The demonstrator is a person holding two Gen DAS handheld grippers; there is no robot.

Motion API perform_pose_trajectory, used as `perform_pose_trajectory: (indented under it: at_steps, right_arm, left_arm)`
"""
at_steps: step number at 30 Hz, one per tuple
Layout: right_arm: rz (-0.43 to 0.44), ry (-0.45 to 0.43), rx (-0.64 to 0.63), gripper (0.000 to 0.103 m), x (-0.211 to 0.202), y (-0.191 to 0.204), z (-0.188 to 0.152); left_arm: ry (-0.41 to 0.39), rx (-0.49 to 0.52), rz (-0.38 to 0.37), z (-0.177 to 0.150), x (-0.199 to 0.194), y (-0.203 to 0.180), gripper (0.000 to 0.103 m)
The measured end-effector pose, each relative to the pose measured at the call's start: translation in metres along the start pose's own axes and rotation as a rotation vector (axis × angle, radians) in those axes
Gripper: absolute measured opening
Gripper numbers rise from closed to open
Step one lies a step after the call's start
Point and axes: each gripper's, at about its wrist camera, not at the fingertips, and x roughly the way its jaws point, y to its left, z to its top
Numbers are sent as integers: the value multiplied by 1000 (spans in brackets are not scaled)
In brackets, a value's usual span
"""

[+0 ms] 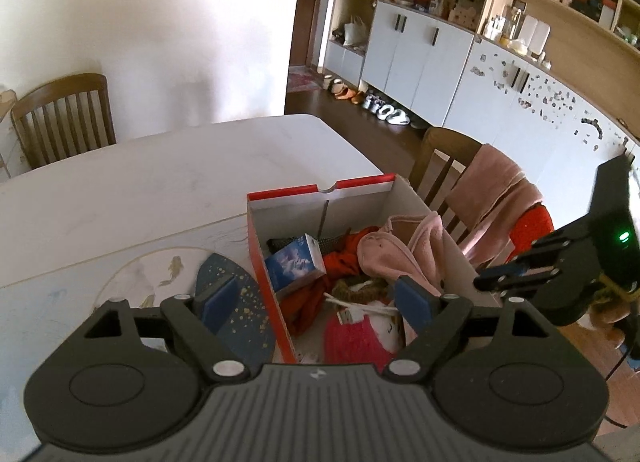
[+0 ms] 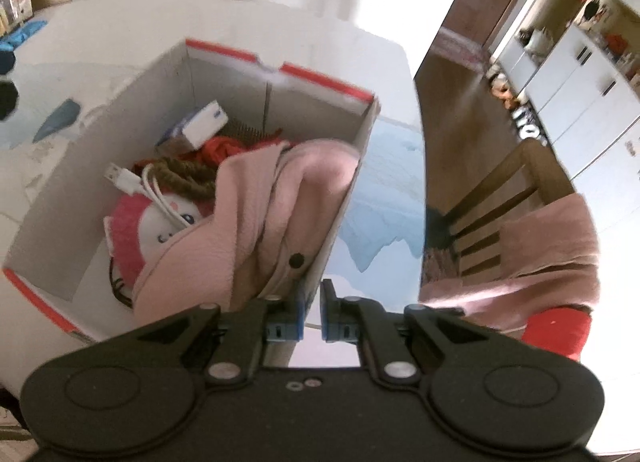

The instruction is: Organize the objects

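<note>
An open shoe box (image 1: 262,246) with a red rim stands on the white table (image 1: 160,182). It holds a pink garment (image 1: 404,250), a small blue-and-white carton (image 1: 296,266), red cloth (image 1: 340,262), a brown braided cord (image 1: 356,288), a white USB cable (image 1: 352,312) and a pink plush toy (image 1: 356,342). My left gripper (image 1: 316,302) hangs open over the box's near left part, with nothing between its pads. My right gripper (image 2: 312,304) is shut and holds nothing. It sits just outside the box's right wall (image 2: 344,206), beside the pink garment (image 2: 256,214), and also shows as the right gripper (image 1: 486,282) in the left wrist view.
A dark blue oval piece with gold specks (image 1: 240,302) lies on the table left of the box. A wooden chair (image 1: 444,166) draped with a pink towel (image 1: 496,202) stands right of the table, and another chair (image 1: 64,118) stands at the far side. White cabinets (image 1: 420,58) line the far wall.
</note>
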Motion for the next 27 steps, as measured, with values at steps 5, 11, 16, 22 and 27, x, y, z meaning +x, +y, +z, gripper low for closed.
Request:
perform_pose_trajectory:
  at_steps: [5, 11, 16, 22, 27]
  right_arm:
    - [9, -47, 90, 6, -22, 2, -5]
    - [32, -117, 200, 12, -46, 16, -17]
    - [47, -170, 279, 15, -61, 26, -29]
    - [52, -247, 332, 27, -81, 40, -41]
    - [65, -319, 353, 43, -98, 52, -47]
  left_arm:
    - [-10, 17, -19, -9, -10, 4, 85]
    - [-7, 19, -37, -24, -19, 13, 91]
    - [-15, 17, -65, -37, -25, 19, 99]
    - [-43, 11, -81, -49, -38, 23, 102]
    - [-70, 17, -77, -55, -49, 25, 103]
